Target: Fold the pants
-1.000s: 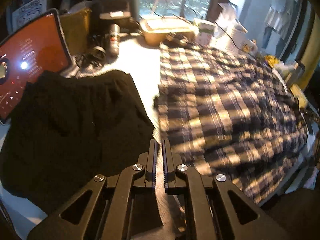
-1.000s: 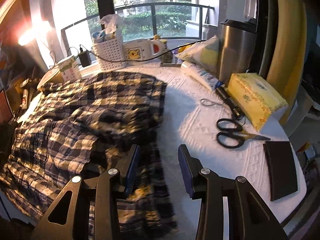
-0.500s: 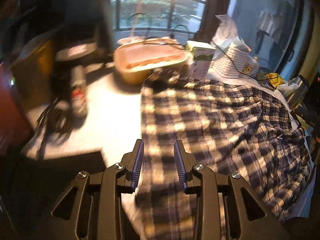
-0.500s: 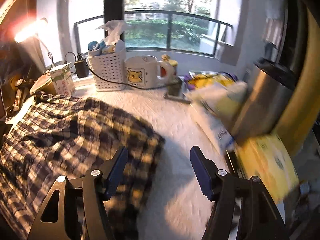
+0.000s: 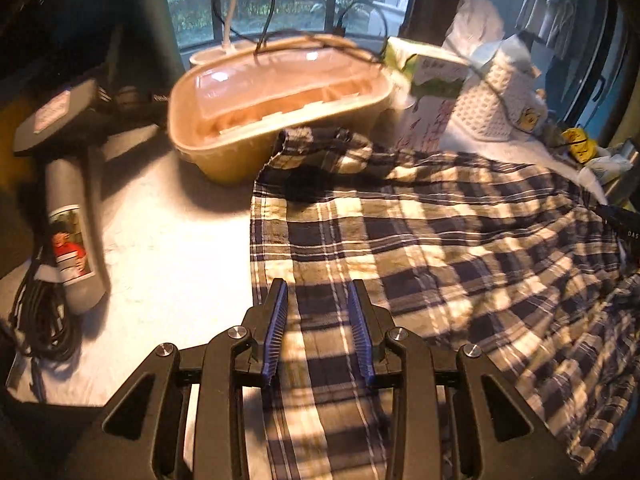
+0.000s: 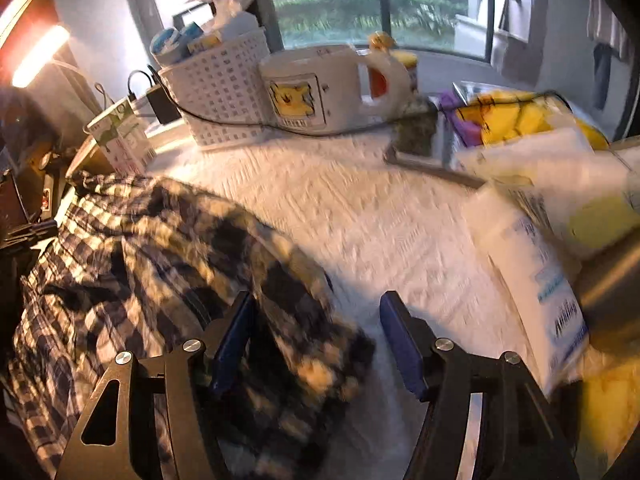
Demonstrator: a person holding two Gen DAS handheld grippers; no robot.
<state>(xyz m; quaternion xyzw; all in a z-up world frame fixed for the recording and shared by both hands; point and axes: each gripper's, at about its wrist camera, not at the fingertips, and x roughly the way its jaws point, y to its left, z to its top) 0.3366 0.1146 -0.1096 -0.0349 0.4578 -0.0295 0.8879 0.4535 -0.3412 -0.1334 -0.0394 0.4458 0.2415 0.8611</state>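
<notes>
The navy-and-cream plaid pants [image 5: 440, 256] lie spread over the white table cover. In the left wrist view my left gripper [image 5: 318, 300] is open and empty, low over the pants' left edge, with the cloth showing between its blue pads. In the right wrist view the pants [image 6: 152, 264] fill the lower left. My right gripper [image 6: 316, 312] is wide open and empty over the pants' right edge, its left finger above the plaid and its right finger above the bare cover.
In the left view: a beige lidded tub [image 5: 280, 108], a grey spray can [image 5: 72, 232], black cables [image 5: 40, 320]. In the right view: a white basket [image 6: 220, 92], a mug [image 6: 320, 88], a cord [image 6: 280, 128], tissue packs [image 6: 540, 280], a steel cylinder [image 6: 612, 292].
Both grippers have moved forward toward the window end of the table. The left gripper went from shut to open, and the black garment left its view. The right gripper opened wider.
</notes>
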